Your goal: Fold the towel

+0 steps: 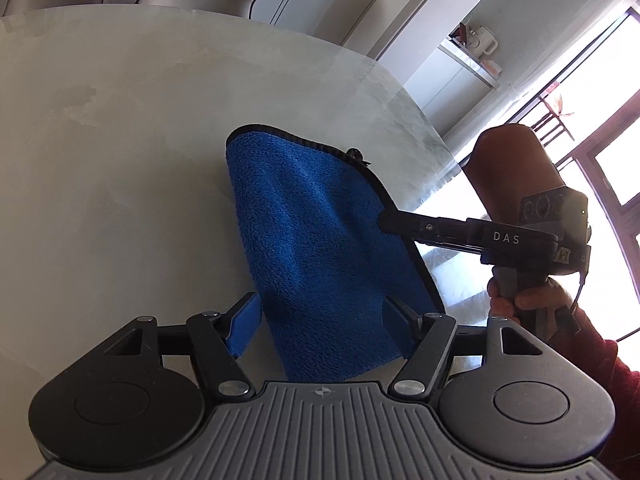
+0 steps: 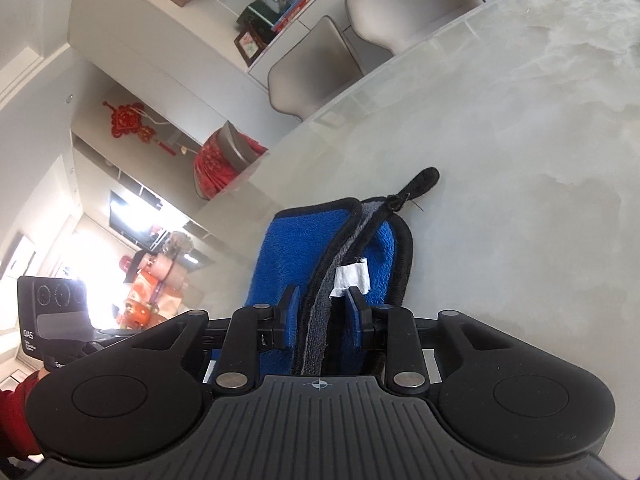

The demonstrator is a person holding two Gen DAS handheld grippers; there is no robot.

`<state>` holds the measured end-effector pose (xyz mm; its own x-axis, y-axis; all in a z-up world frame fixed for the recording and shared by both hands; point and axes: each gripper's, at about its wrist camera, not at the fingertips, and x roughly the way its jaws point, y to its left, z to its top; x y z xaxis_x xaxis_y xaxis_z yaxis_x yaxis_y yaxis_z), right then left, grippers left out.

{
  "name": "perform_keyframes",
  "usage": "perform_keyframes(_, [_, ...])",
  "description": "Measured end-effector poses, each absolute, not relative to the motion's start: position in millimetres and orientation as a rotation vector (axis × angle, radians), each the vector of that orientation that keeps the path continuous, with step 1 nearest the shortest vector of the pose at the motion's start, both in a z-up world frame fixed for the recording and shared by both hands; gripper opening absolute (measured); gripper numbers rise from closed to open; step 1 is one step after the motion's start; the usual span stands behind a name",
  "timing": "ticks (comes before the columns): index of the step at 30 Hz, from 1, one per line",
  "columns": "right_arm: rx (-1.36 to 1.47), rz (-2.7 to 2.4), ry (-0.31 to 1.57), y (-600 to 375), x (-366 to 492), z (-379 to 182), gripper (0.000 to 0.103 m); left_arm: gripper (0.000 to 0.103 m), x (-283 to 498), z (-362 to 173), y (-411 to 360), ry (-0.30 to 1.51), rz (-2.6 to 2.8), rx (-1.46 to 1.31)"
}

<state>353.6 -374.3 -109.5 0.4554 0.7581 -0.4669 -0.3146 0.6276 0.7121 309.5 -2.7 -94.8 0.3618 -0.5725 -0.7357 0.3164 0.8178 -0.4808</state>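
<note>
Two claws at the blue black-edged terry towel (image 1: 316, 240): right gripper (image 2: 322, 308) clamps its edge, left gripper (image 1: 320, 312) spread wide around it. Single-point hold; layers may slip apart.

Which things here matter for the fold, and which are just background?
Job:
- blue fleece towel with black trim
- right gripper, shut on its edge
- left gripper, open around the towel
- pale marble table

Background:
- beige chairs
- red knot ornament
- white kettle
</note>
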Motion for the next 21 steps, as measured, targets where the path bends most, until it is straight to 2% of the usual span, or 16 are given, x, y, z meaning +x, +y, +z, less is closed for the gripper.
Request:
perform_keyframes(2, [0.582, 0.667, 0.823, -377.8, 352.5, -107.1, 0.027, 0.07, 309.9, -95.0, -2.3, 1.056, -0.58, -0.279])
perform_keyframes(5, [0.607, 0.649, 0.772, -383.3, 358.3, -105.6, 0.037, 0.07, 310.2, -95.7, -2.2, 1.059, -0.582, -0.283])
perform_keyframes(12, [0.603, 0.704, 0.801, -371.2, 373.2, -109.3, 0.037, 0.07, 311.5, -96.8, -2.5, 1.068, -0.579, -0.286])
perform_keyframes(14, [0.581, 0.722, 0.798, -365.5, 372.4, -108.4, 0.032, 0.07, 312.3, -97.1, -1.3, 1.069, -0.575, -0.291])
perform_keyframes(16, [0.572, 0.733, 0.81, -362.6, 372.2, -109.1, 0.015, 0.07, 313.1, -97.2, 0.0, 1.07, -0.571, -0.297])
perform_keyframes(21, [0.649, 0.696, 0.831, -368.3, 370.7, -114.7, 0.012, 0.07, 314.8, -95.1, 1.1, 1.058, -0.571, -0.299])
